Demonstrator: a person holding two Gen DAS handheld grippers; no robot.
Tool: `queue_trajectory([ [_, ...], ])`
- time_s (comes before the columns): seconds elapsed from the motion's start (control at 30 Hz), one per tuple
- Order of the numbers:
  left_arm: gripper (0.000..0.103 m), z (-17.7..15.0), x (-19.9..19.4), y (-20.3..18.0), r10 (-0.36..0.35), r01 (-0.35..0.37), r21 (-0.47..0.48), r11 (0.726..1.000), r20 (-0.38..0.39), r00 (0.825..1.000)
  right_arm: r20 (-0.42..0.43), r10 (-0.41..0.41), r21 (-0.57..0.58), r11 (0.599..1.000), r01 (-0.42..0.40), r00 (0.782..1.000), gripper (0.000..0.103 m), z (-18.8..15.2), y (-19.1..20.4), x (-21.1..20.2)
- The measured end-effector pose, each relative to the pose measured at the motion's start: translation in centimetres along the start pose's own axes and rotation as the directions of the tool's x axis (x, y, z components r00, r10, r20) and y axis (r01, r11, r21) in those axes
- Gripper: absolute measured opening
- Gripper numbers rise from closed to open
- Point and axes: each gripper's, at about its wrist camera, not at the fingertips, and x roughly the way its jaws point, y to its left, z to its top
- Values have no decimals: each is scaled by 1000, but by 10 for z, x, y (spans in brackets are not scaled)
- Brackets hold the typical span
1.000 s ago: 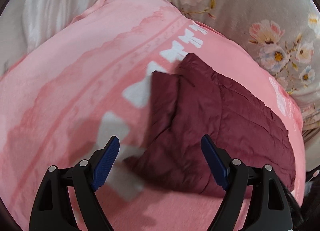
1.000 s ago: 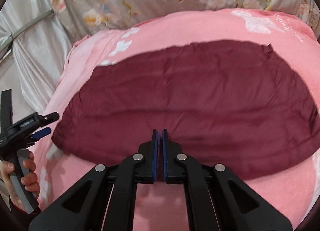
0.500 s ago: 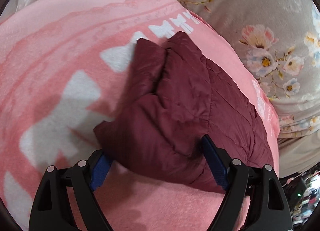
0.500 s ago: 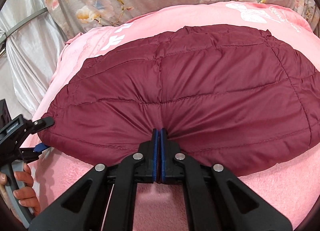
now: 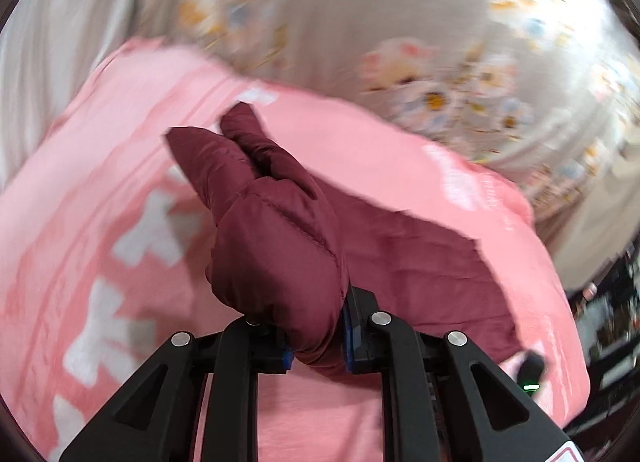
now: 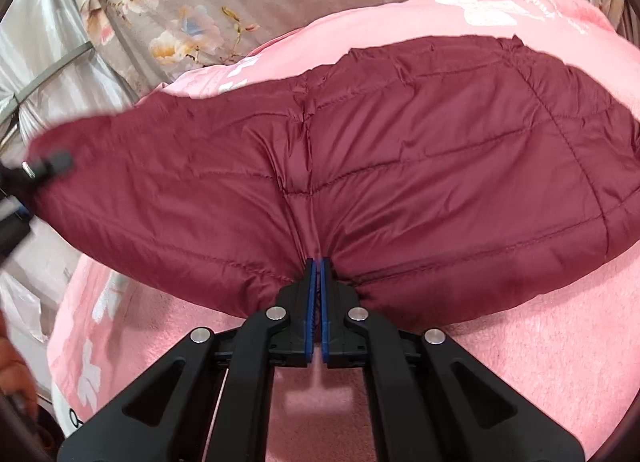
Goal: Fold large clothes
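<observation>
Maroon quilted puffer jacket (image 6: 400, 149): left gripper (image 5: 316, 346) and right gripper (image 6: 316, 302) both clamped on near hem; lift evenly toward 12 o'clock.

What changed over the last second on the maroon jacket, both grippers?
The left hand-held gripper, open a second ago, closed on the maroon jacket end and lifted it off the pink blanket. The right hand-held gripper, shut short of the hem, now pinches it, raised. The blanket stayed put.
</observation>
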Motion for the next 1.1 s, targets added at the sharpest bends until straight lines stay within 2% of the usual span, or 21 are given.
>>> queue_trajectory([
  [0.1, 14, 9, -2, -49, -67, 66, 101, 993, 5, 998, 0, 33, 43, 999, -33, 999, 0, 0, -10, -12],
  [0.2, 14, 11, 11, -110, -121, 120, 210, 970, -7, 993, 20, 53, 68, 996, -55, 998, 0, -1, -23, -33],
  [0.33, 14, -3, 50, -163, -173, 191, 247, 950, -92, 981, 72, -36, 97, 995, 29, 997, 5, -3, -58, -71],
  [0.43, 14, -30, 92, -194, -193, 239, 234, 942, -202, 960, 96, -117, 125, 987, 104, 988, 5, -6, -85, -95],
  [0.57, 21, -70, 140, -214, -157, 240, 224, 945, -334, 929, 114, -201, 182, 967, 179, 973, 5, -8, -120, -121],
  [0.63, 22, -85, 148, -218, -123, 212, 238, 948, -339, 933, 130, -231, 203, 958, 202, 964, 5, -6, -133, -134],
  [0.67, 25, -86, 144, -218, -120, 209, 243, 947, -334, 935, 136, -242, 206, 956, 211, 961, 5, -5, -136, -138],
  [0.73, 39, -79, 129, -217, -149, 231, 220, 948, -334, 931, 155, -261, 215, 950, 225, 953, 5, 0, -143, -149],
  [0.8, 57, -64, 104, -206, -230, 286, 151, 946, -309, 923, 178, -260, 223, 950, 218, 949, 6, 9, -145, -158],
  [0.83, 64, -55, 90, -200, -267, 310, 124, 943, -277, 923, 197, -253, 221, 953, 209, 947, 12, 16, -143, -163],
  [0.87, 75, -49, 80, -195, -281, 314, 108, 943, -246, 928, 208, -248, 216, 955, 203, 946, 24, 19, -141, -164],
  [0.93, 76, -32, 60, -179, -252, 270, 95, 958, -167, 953, 245, -221, 189, 966, 177, 944, 34, 31, -135, -173],
  [1.03, 75, -18, 56, -160, -70, 82, 118, 990, -105, 992, 276, -185, 129, 980, 154, 943, 42, 50, -114, -172],
  [1.1, 75, -16, 65, -147, 33, -20, 114, 993, -108, 994, 267, -176, 99, 983, 154, 948, 44, 63, -102, -163],
])
